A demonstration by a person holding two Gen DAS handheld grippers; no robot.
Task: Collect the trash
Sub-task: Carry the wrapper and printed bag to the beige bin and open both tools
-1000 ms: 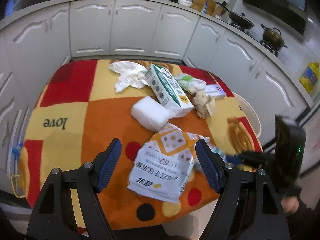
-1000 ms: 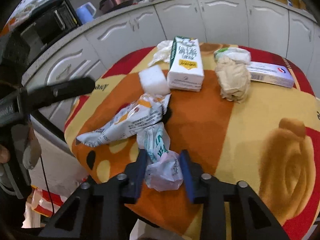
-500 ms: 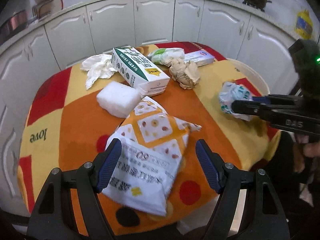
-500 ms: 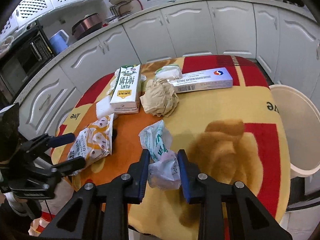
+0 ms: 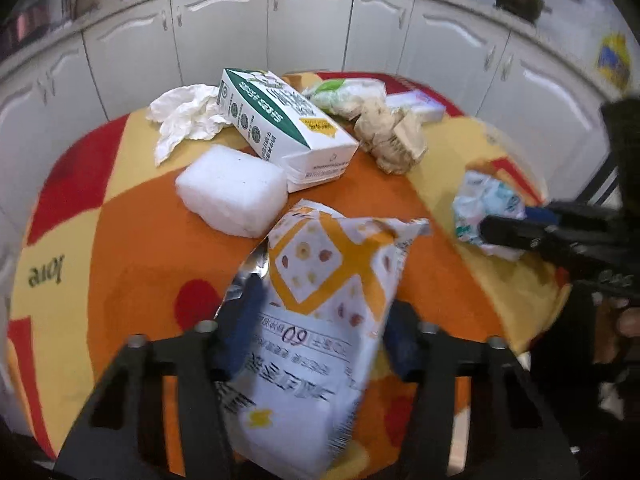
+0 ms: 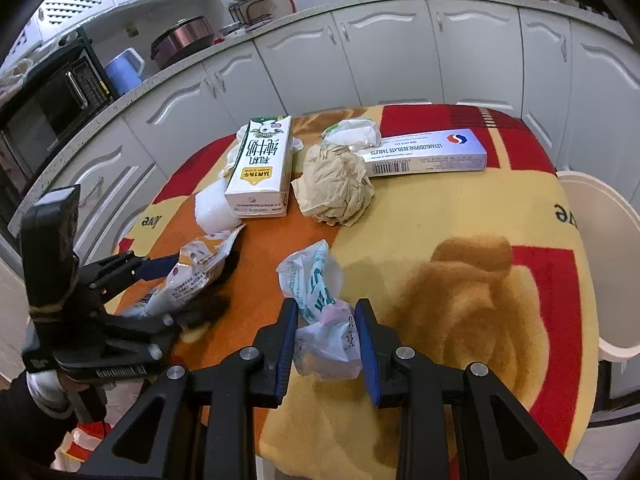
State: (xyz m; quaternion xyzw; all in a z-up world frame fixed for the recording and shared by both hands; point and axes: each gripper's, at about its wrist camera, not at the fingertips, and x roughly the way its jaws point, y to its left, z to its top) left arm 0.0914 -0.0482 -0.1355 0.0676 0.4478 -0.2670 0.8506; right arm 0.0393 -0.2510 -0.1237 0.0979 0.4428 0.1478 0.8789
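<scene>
My left gripper (image 5: 320, 320) is shut on an orange-and-white snack bag (image 5: 320, 320), lifted a little off the table; it also shows in the right wrist view (image 6: 192, 276). My right gripper (image 6: 326, 320) is shut on a crumpled white plastic bag (image 6: 320, 304) with green print, held above the table's near edge; that bag shows at the right of the left wrist view (image 5: 486, 208). On the table lie a milk carton (image 6: 262, 168), a brown paper wad (image 6: 334, 188), a white foam block (image 5: 232, 188), a white tissue (image 5: 184, 116), a medicine box (image 6: 424, 152) and a green-white wrapper (image 6: 354, 132).
The round table has an orange, yellow and red cloth (image 6: 460, 280). A white bin (image 6: 604, 264) stands just off its right side. White kitchen cabinets (image 6: 400, 56) curve behind the table.
My left gripper has closed on the snack bag and raised it. My right gripper has kept its hold on the plastic bag and moved slightly.
</scene>
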